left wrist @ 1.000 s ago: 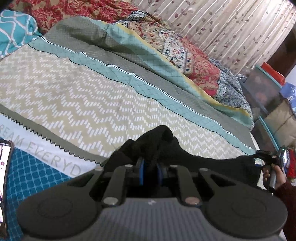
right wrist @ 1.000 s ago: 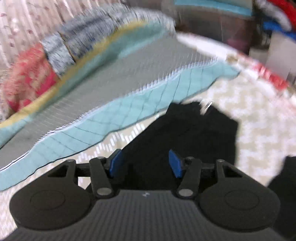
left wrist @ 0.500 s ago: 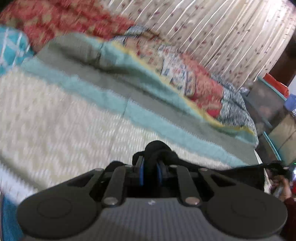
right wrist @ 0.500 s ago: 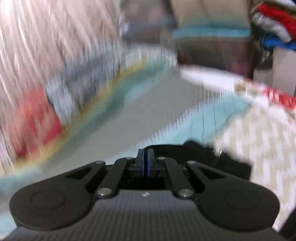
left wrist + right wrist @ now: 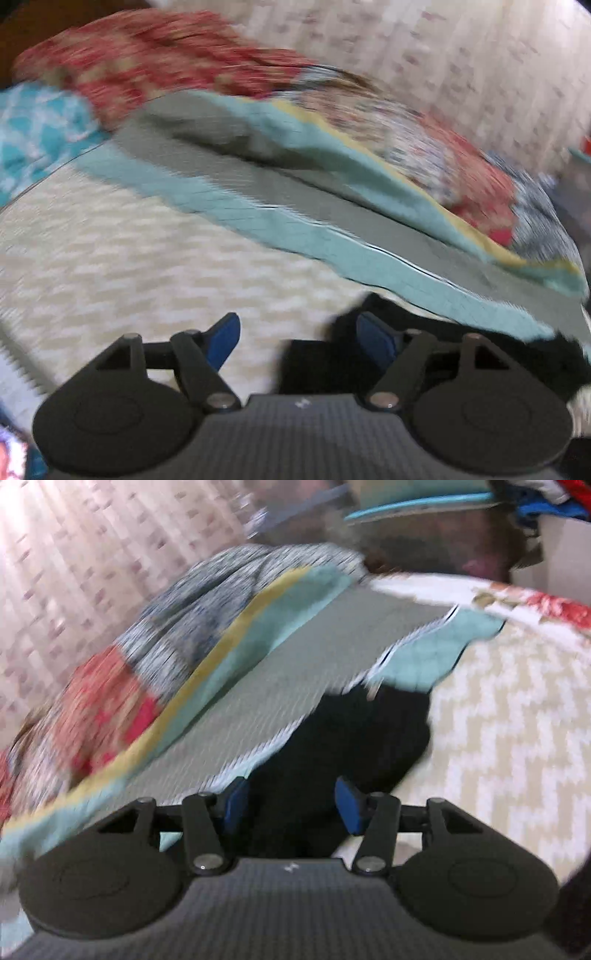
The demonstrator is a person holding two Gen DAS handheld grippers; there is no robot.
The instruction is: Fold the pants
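Both claws just opened; pants (image 5: 354,746) lie free.

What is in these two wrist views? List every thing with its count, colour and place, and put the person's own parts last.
pants: one, black, on the bed under both tools, none of it between the pads.
bedspread: one, beige zigzag with teal and grey bands, covering the bed.
quilt: one, red floral and blue patchwork, bunched along the bed's far side.
pillow: one, teal and white, far left.
curtain: one, pale with small leaf print, behind the bed.
left tool: one, black with blue pads, just opened, over the pants' edge.
right tool: one, black with blue pads, just opened, above the pants.
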